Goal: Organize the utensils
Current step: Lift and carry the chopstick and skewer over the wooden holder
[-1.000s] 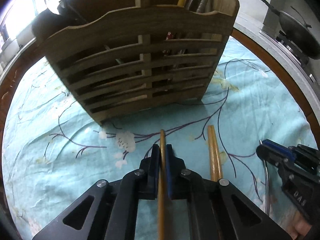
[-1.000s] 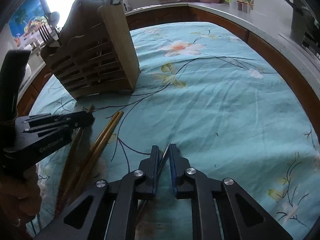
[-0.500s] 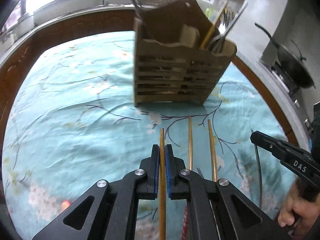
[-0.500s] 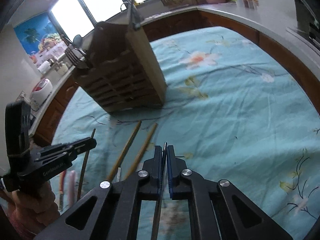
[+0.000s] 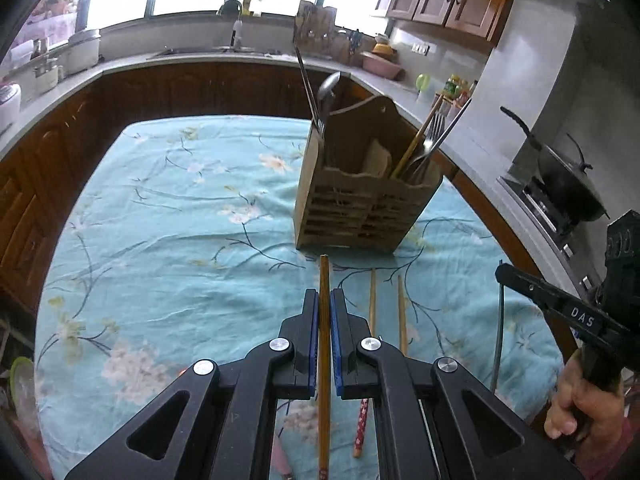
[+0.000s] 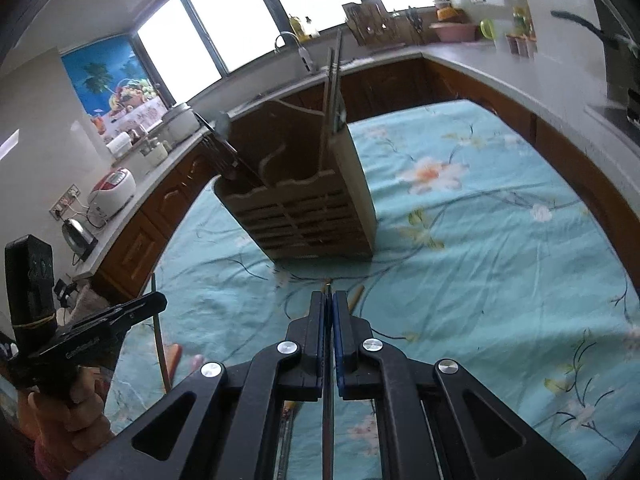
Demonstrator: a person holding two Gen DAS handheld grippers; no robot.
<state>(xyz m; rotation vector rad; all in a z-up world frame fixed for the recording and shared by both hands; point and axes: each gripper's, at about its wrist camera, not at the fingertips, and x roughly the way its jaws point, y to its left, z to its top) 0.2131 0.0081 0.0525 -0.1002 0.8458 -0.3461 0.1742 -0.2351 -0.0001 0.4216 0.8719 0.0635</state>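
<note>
The left gripper is pinched on a wooden chopstick, which runs straight between the blue pads and pokes out ahead, its tip above the cloth short of the caddy. Just right of it, 2 more chopsticks lie side by side on the cloth, pointing at the caddy, and a red patterned one lies nearer the camera under the gripper frame. The caddy stands upright ahead, slightly right of centre, with a spoon and thin metal sticks in its left compartment and a chopstick, forks and more metal sticks leaning out of its right one. Further right, a thin metal chopstick hangs from the right gripper, whose jaws are pressed onto it. In the right wrist view that metal chopstick shows as a dark thin line between the closed pads, its tip just short of the caddy. A wok sits on the stove at far right.
</note>
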